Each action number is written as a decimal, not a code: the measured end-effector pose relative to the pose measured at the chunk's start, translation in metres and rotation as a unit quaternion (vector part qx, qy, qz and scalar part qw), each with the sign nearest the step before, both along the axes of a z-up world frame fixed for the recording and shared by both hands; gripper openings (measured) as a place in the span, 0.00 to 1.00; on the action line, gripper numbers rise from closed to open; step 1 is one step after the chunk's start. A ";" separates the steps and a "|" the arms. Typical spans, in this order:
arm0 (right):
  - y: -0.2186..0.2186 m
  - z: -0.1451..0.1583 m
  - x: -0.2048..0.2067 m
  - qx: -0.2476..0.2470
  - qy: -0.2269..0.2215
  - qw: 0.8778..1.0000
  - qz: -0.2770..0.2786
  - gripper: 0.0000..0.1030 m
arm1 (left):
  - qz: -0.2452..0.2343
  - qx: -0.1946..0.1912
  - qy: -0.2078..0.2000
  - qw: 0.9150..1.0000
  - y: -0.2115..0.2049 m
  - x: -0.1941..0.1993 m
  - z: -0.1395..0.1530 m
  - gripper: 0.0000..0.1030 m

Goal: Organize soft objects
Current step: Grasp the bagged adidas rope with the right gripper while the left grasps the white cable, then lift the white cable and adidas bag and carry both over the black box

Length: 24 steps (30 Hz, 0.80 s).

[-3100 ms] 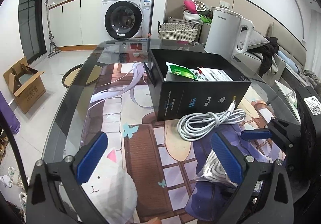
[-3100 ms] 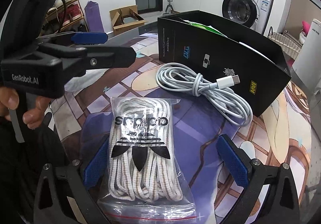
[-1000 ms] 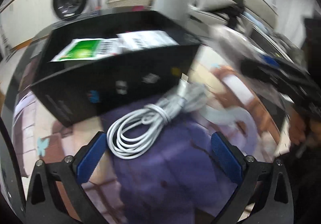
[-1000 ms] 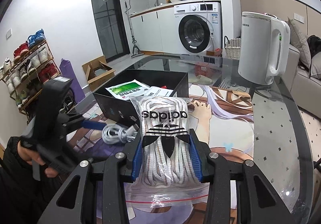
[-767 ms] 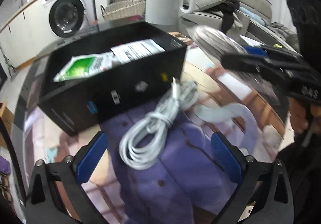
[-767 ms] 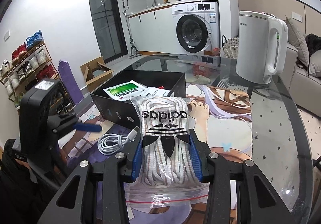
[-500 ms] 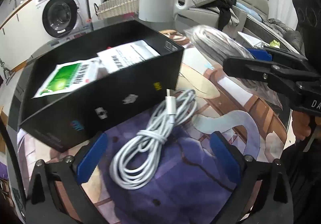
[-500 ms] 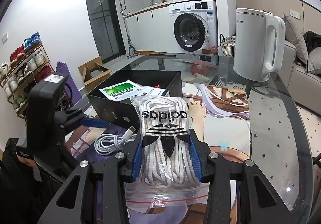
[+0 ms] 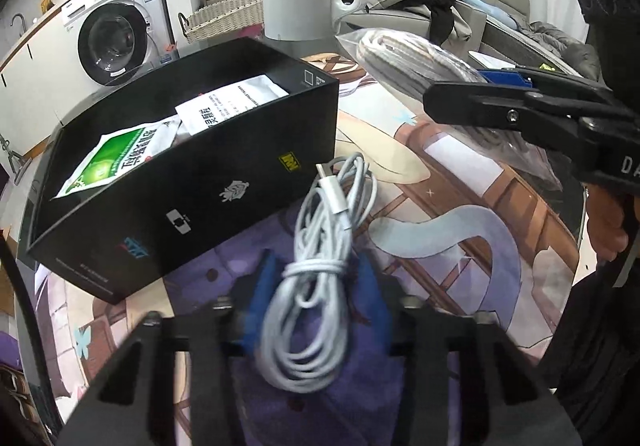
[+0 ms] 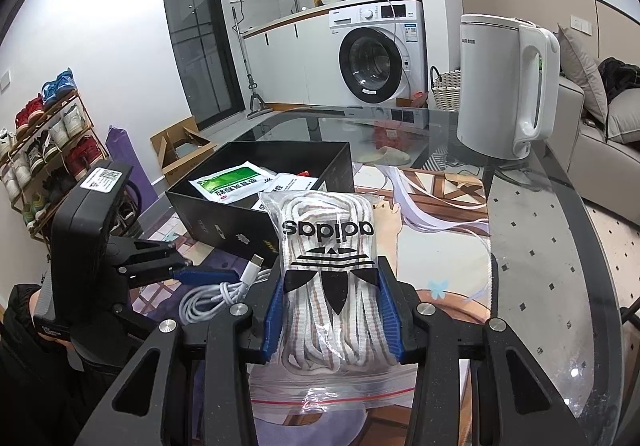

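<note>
My left gripper [image 9: 316, 302] is shut on the coiled white cable [image 9: 320, 278], which lies on the printed mat just in front of the black box [image 9: 224, 182]. The cable also shows in the right wrist view [image 10: 224, 292] between the left gripper's blue pads. My right gripper [image 10: 330, 306] is shut on a clear bag of white adidas laces [image 10: 330, 258] and holds it above the table, to the right of the box [image 10: 224, 222]. The bag [image 9: 416, 60] appears at the upper right of the left wrist view. The box holds a green-and-white packet [image 9: 116, 162] and a white packet [image 9: 228, 102].
A white electric kettle [image 10: 504, 86] stands on the glass table [image 10: 540, 230] at the far right. Beyond the table are a washing machine [image 10: 380, 50], a wicker basket [image 10: 446, 90], a cardboard box on the floor [image 10: 180, 146] and a shoe rack [image 10: 44, 134].
My left gripper has dropped onto the cable and its pads have closed around the coil. My right gripper still holds the laces bag in the air, about where it was.
</note>
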State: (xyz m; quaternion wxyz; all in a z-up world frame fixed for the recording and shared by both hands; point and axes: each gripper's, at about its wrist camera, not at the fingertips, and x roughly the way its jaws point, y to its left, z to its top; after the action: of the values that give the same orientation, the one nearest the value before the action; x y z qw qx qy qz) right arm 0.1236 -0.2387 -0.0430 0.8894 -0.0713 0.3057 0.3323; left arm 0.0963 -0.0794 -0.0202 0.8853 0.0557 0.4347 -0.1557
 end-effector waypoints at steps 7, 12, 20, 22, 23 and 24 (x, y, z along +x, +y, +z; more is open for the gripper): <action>0.005 -0.002 -0.001 -0.006 -0.001 1.000 0.003 0.40 | -0.001 -0.007 -0.005 1.000 0.002 -0.005 0.000 0.26; 0.006 0.000 -0.003 -0.004 -0.009 1.000 0.000 0.40 | 0.011 -0.029 -0.021 0.999 0.011 -0.015 0.010 0.25; 0.010 0.011 -0.008 0.011 -0.030 0.999 -0.003 0.40 | 0.035 -0.068 -0.068 0.995 0.035 -0.033 0.040 0.25; 0.012 0.014 -0.009 0.013 -0.034 0.999 -0.002 0.40 | 0.039 -0.080 -0.076 0.993 0.041 -0.037 0.046 0.25; 0.014 0.016 -0.010 0.014 -0.035 0.999 -0.002 0.40 | 0.044 -0.084 -0.082 0.992 0.044 -0.038 0.049 0.25; 0.015 0.017 -0.011 0.015 -0.036 0.999 -0.001 0.40 | 0.048 -0.085 -0.087 0.991 0.047 -0.040 0.053 0.25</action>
State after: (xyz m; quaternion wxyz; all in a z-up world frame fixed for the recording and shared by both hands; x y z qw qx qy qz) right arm 0.1127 -0.2238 -0.0255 0.9012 -0.0696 0.2685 0.3330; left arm 0.0564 -0.0320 0.0327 0.9278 -0.0276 0.3429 -0.1442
